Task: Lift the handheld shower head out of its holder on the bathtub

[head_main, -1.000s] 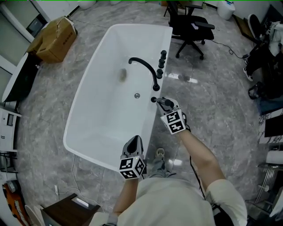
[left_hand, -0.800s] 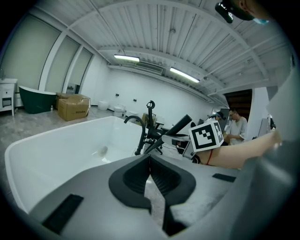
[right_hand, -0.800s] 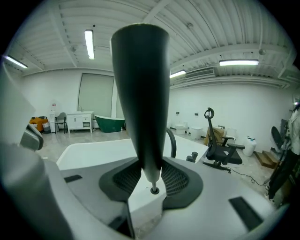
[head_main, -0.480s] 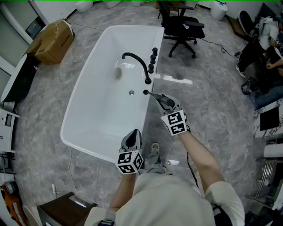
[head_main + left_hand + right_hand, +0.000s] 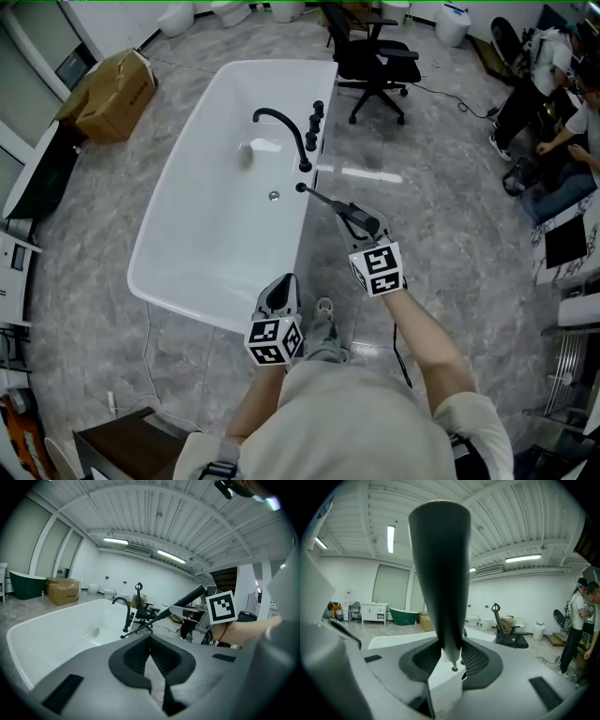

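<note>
**Nearly out: handheld shower head (image 5: 328, 202) clamped in the right gripper (image 5: 356, 218)**

Seen from the head view, the black wand lies tilted. Its thick end is pinched between the right gripper's jaws, and its thin tip points toward ten o'clock, at the near rim of the bathtub (image 5: 216, 244) beside the holder. I cannot tell whether the tip has fully cleared the socket. The curved spout (image 5: 281, 127) and the knobs (image 5: 316, 117) stand at twelve o'clock from that tip. The left gripper (image 5: 281, 287) hangs at seven o'clock from the wand, jaws pressed together on nothing.

The lift itself looks to be the step in hand. Next, the wand probably wants raising along its own line, away from the rim, with the grip kept firm. An office chair (image 5: 370, 52) stands beyond the tub at one o'clock.
</note>
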The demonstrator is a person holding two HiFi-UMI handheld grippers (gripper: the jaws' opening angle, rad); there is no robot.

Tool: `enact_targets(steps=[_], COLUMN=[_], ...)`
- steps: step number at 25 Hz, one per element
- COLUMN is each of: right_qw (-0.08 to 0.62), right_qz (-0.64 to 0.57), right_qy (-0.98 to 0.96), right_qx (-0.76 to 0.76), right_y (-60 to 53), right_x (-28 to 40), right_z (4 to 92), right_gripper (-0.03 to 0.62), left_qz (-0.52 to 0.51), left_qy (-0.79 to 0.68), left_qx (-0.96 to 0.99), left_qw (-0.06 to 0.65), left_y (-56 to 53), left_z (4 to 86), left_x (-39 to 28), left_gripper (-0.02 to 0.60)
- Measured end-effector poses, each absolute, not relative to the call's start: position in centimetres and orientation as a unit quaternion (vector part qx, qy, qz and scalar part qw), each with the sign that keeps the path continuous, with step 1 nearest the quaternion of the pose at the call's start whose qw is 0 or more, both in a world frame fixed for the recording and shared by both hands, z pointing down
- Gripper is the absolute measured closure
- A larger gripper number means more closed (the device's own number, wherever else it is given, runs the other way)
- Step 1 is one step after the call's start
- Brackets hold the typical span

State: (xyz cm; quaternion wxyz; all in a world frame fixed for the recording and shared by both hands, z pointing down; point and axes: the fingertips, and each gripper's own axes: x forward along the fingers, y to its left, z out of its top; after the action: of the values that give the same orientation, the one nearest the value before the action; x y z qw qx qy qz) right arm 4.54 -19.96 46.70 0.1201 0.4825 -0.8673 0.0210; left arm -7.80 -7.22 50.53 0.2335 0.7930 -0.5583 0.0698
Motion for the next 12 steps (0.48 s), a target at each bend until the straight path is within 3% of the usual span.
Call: enact_targets(steps=[12], right_qw=[0.069], right_qz=[0.006], right_qy=[-0.859], right_qx=[0.508], right_y=[-11.3], right_x=[6.6], right_z=[42.7], right_gripper=[0.450], left_qz=[0.072], left_qy=[-0.545], left_qx=[0.809], left_qw=[0.209], left_y=[-2.1], left_z=[48.9], left_x=[-6.9], left_gripper=[0.560])
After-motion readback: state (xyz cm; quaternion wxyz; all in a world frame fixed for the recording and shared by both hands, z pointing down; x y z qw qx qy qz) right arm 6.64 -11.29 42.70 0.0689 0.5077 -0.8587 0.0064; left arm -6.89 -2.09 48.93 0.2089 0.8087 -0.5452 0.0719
